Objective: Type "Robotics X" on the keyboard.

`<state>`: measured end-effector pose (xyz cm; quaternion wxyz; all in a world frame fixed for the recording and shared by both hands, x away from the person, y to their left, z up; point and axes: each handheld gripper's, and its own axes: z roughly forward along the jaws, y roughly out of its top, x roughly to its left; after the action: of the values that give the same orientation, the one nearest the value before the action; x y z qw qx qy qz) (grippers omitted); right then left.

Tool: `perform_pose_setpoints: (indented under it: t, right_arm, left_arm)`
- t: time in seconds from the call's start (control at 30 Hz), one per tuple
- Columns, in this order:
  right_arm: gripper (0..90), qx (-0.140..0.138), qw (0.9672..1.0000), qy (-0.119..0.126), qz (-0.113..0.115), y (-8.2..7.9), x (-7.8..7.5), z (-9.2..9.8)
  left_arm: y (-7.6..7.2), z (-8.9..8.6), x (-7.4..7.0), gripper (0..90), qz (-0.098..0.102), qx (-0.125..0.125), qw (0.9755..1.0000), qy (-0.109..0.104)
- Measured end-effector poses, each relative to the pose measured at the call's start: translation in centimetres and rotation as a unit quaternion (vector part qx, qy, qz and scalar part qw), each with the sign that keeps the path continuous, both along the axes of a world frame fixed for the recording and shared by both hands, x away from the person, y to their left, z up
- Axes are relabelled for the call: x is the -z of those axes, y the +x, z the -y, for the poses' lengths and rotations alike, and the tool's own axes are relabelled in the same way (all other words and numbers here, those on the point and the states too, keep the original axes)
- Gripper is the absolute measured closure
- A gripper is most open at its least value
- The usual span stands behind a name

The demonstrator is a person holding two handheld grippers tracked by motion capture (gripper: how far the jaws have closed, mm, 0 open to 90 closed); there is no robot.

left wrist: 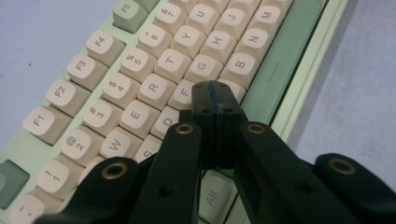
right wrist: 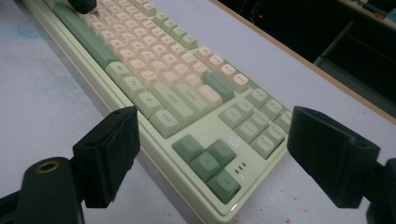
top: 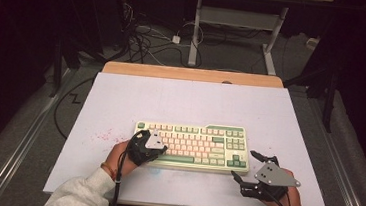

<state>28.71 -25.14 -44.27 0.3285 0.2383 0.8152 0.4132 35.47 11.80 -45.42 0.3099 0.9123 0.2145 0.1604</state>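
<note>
Keyboard (top: 192, 145), pale green with cream and green keys, lies flat near the middle of the white table (top: 121, 102), its long side running across in the high view. Left tongs (top: 153, 144) sit over the keyboard's left part, jaws pressed together with nothing between them; in the left gripper view their joined tips (left wrist: 214, 95) come down at the F and V keys, just beside the green space bar (left wrist: 280, 60), though actual contact with a key cannot be judged. Right tongs (top: 246, 164) hover off the keyboard's right front corner, jaws wide apart and empty, the arrow keys (right wrist: 210, 161) lying between them in the right gripper view.
</note>
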Motion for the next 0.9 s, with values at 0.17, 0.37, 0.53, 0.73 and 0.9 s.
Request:
perform_pose_setpoints:
  t: [0.17,0.37,0.53,0.73,0.9]
  right_arm:
    - [17.8,0.000,1.0000,-0.001,0.002,0.0,-0.1,0.0]
    - [17.7,0.000,1.0000,0.000,0.004,-0.1,-0.1,0.0]
    - [17.9,0.000,1.0000,0.001,0.004,-0.1,-0.1,0.0]
    - [18.0,0.000,1.0000,0.000,0.003,-0.1,-0.1,0.0]
    - [18.0,0.000,1.0000,0.001,0.004,-0.1,-0.2,0.0]
  left_arm:
    - [-0.2,0.0,-0.2,87.7,0.010,0.004,0.9999,0.001]
    - [-0.4,-0.3,-0.7,87.7,0.019,0.002,0.9998,-0.010]
    - [-0.4,-0.6,-0.9,87.6,0.025,-0.002,0.9996,-0.014]
    - [-0.5,-0.9,-0.9,87.6,0.028,-0.004,0.9995,-0.014]
    - [-0.6,-1.1,-1.0,87.5,0.033,-0.007,0.9993,-0.014]
